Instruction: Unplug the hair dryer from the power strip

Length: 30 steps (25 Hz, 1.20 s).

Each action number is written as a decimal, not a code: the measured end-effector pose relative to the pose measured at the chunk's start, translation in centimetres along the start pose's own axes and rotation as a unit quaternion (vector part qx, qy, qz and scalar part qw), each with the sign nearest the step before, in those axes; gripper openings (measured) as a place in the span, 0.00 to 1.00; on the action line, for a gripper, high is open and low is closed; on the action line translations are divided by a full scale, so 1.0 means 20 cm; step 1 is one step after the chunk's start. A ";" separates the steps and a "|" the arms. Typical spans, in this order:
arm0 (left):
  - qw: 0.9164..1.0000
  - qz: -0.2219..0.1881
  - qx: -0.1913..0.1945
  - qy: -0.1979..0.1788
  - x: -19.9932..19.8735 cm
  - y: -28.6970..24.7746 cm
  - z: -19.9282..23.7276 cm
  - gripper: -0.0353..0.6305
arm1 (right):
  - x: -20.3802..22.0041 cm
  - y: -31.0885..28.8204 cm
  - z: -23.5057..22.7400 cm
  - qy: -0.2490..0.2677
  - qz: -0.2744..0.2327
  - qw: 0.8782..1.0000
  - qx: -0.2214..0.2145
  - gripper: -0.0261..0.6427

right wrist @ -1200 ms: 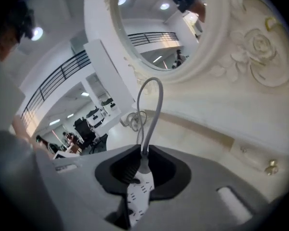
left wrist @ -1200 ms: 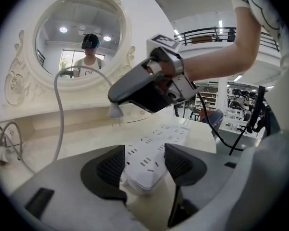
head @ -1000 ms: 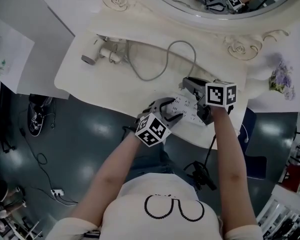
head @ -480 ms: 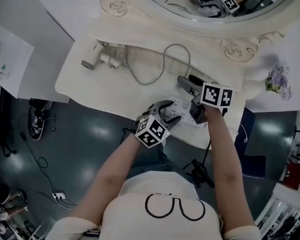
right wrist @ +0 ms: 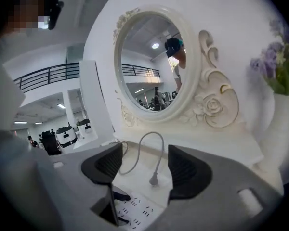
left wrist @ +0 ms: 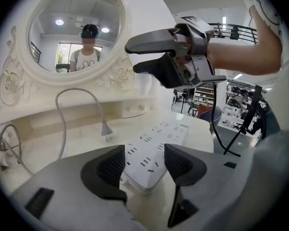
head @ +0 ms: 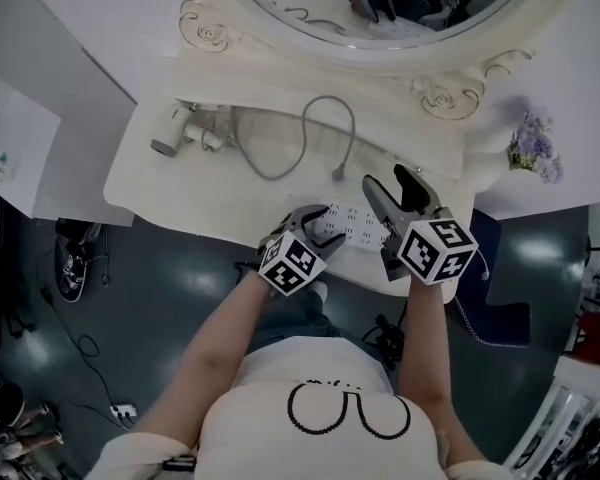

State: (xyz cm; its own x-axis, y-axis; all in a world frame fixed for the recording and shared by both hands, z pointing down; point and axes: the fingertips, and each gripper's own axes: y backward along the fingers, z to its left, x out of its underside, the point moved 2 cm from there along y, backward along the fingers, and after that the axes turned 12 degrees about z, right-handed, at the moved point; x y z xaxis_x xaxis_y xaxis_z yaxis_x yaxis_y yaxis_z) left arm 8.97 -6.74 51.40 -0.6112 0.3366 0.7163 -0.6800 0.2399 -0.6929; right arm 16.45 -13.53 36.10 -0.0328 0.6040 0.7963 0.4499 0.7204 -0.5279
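Note:
The white power strip (head: 358, 230) lies at the dressing table's front edge. My left gripper (head: 318, 218) is shut on its near end (left wrist: 156, 150), one pad on each long side. The grey plug (head: 337, 176) lies loose on the tabletop beyond the strip, its prongs bare (left wrist: 106, 132). Its grey cord (head: 310, 138) loops back to the white hair dryer (head: 175, 133) at the table's far left. My right gripper (head: 387, 180) hangs in the air above the strip's far end, its jaws opening with nothing between them (right wrist: 144, 165). The plug (right wrist: 154, 179) shows on the table below them.
An ornate oval mirror (head: 380, 8) stands at the back of the cream dressing table (head: 180, 193). Purple flowers in a white vase (head: 528, 143) stand at the right end. A black cable (head: 385, 333) hangs below the table's front edge.
My right gripper has lifted off the strip's far end and its jaws have opened. The plug is out of the strip and lies on the table. The left gripper has kept its hold.

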 end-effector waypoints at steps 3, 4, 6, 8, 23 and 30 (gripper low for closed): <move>1.000 0.002 0.007 0.014 -0.01 -0.01 0.00 0.43 | 0.01 0.07 -0.02 0.015 -0.017 1.000 0.020 0.48; 0.999 -0.002 0.015 0.029 -0.02 0.00 0.00 0.43 | 0.00 0.09 -0.02 0.022 -0.019 0.999 0.026 0.48; 0.997 -0.024 0.033 0.072 -0.06 0.04 0.02 0.43 | -0.01 0.12 -0.01 0.036 -0.024 0.998 0.036 0.48; 0.993 -0.060 0.033 0.096 -0.14 0.11 0.04 0.43 | -0.02 0.14 0.00 0.048 -0.029 0.998 0.039 0.48; 0.945 -0.272 -0.175 0.046 -0.70 1.00 0.33 0.43 | -0.22 0.42 0.07 0.118 -0.112 0.985 0.052 0.40; 0.909 -0.296 -0.288 0.049 -0.75 1.28 0.31 0.05 | -0.32 0.65 0.10 0.137 -0.171 0.974 0.056 0.04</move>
State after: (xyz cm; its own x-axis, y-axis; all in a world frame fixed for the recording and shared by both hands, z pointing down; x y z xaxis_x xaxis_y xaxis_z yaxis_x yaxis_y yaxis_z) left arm -1.86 -11.22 23.45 -0.1489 0.0669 0.9866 -0.5355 0.8333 -0.1373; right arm 20.63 -7.31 23.58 0.0835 0.2191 0.9721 0.3536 0.9055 -0.2345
